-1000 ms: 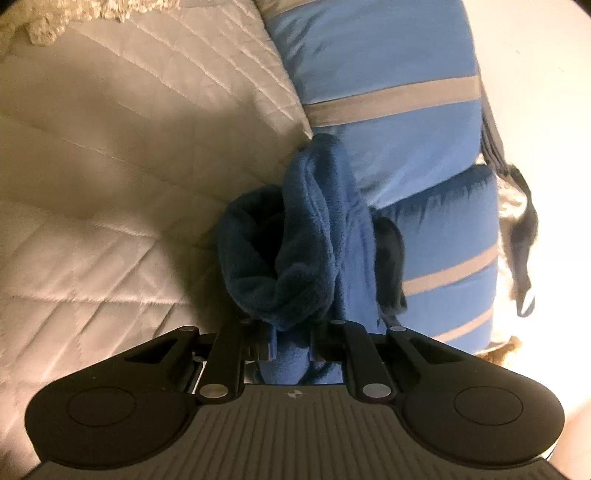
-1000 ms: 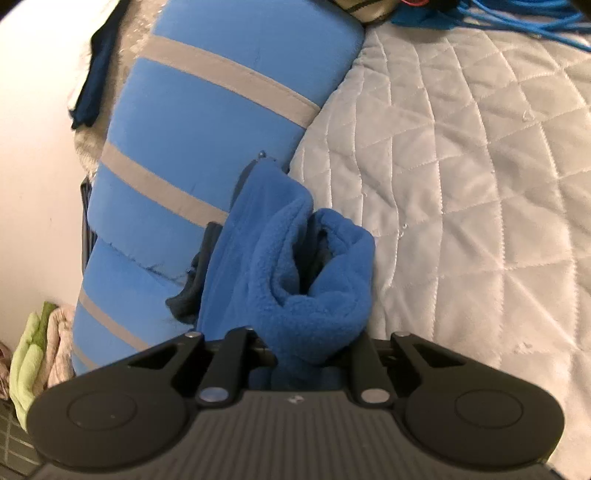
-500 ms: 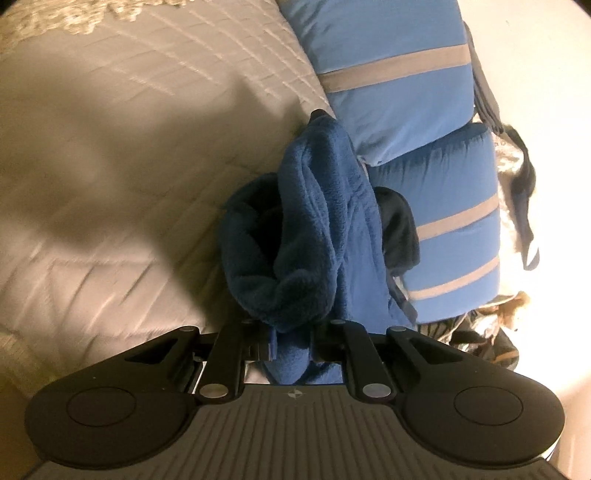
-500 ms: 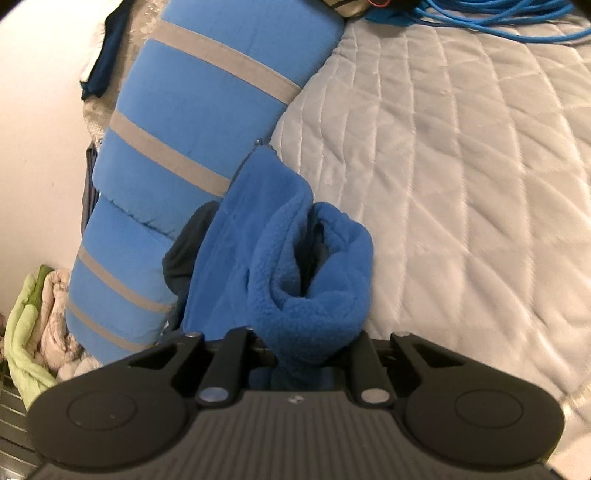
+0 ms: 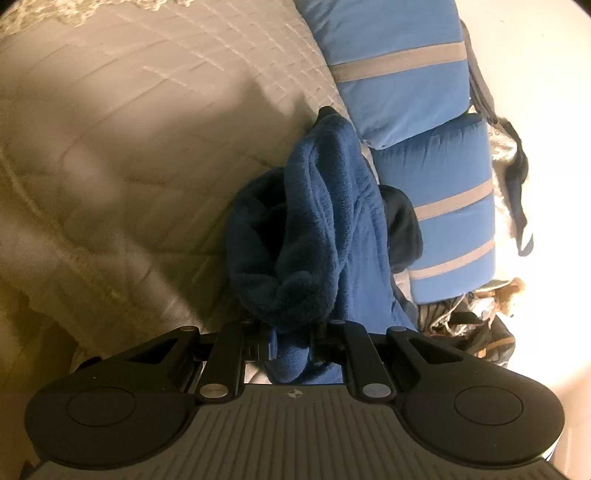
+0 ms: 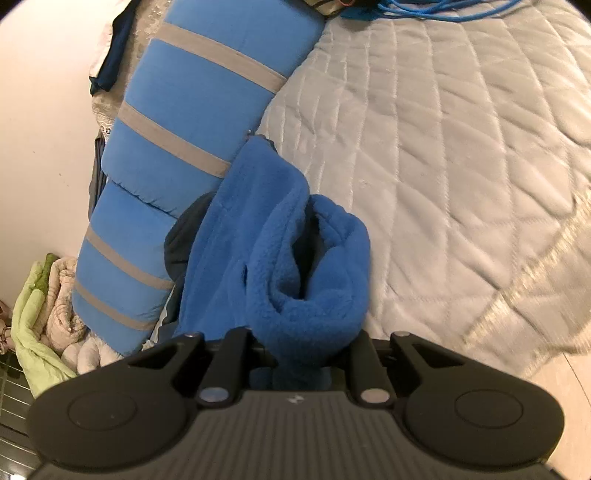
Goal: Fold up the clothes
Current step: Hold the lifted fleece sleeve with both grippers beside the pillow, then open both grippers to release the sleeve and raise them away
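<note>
A blue fleece garment [image 5: 317, 229] hangs bunched between both grippers over a quilted bed. My left gripper [image 5: 291, 343] is shut on one bunched edge of it; the fleece hides the fingertips. In the right wrist view the same fleece garment [image 6: 280, 254] rises in thick folds from my right gripper [image 6: 299, 350], which is shut on its other edge. A darker inner layer [image 6: 188, 236] of the garment shows beside the folds. The cloth stretches away toward the blue cushion.
A blue cushion with grey stripes [image 5: 417, 122] [image 6: 184, 155] lies along the bed's side. The quilted bedspread [image 5: 129, 147] [image 6: 461, 166] fills the other side, its edge near the grippers. Blue cables [image 6: 424, 9] lie at the far end. Crumpled cloths [image 6: 48, 295] sit low by the wall.
Both grippers have drawn back with the fleece toward the bed's edge. The cushion has receded, and the bedspread's border and floor now show near the grippers. The grips are unchanged.
</note>
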### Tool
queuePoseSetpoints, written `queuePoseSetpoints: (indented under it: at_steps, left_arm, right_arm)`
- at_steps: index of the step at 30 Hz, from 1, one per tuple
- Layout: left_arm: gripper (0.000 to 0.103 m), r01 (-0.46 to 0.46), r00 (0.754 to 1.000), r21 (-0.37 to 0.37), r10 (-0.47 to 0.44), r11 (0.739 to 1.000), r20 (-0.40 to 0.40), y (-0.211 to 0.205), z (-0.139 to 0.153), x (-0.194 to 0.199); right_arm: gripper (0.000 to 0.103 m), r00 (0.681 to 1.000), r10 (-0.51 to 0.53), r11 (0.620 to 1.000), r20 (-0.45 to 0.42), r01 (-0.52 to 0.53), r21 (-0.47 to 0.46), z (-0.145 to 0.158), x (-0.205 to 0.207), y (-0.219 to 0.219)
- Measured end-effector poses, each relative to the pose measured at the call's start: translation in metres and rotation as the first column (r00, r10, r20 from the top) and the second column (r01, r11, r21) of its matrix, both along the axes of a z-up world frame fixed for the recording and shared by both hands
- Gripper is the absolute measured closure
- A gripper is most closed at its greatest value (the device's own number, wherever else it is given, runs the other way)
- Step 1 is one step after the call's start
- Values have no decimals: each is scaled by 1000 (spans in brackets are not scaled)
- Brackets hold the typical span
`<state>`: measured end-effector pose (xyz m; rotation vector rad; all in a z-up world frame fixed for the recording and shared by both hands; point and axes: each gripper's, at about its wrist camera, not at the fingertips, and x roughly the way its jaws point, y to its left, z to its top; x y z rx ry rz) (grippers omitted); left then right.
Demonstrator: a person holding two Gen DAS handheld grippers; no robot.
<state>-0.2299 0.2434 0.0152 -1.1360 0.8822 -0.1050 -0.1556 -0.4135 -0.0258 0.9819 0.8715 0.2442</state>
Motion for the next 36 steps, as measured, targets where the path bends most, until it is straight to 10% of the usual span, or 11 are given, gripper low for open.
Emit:
queuePoseSetpoints:
  at_steps: [23,24,28,30,36]
  left_arm:
    - [86,22,1000,-2,-22,1000,-7,3,-5,-5]
    - [81,28,1000,3,-28,1000,-5,3,-4,-5]
    - [48,68,998,48,-68,997,-4,1,4,-4]
    - [23,53,999,57,-53,997,7,4,7,-8]
    - [22,-17,998,210,29,978,-55,15,26,-25]
  right_arm:
    - [86,1000,-6,1000,-13,6,-4,-1,-14,-3]
    - [79,1000,0,1000,-16,-1,-23,0,-13,-2]
    - [1,999,11,984,-41,-19,-177,5,-8,-3]
    - [1,1000,7,979,-31,-13,-202,7,-12,-8]
    - [1,1000,-22,960,-10,18,-279,13,-24,-25]
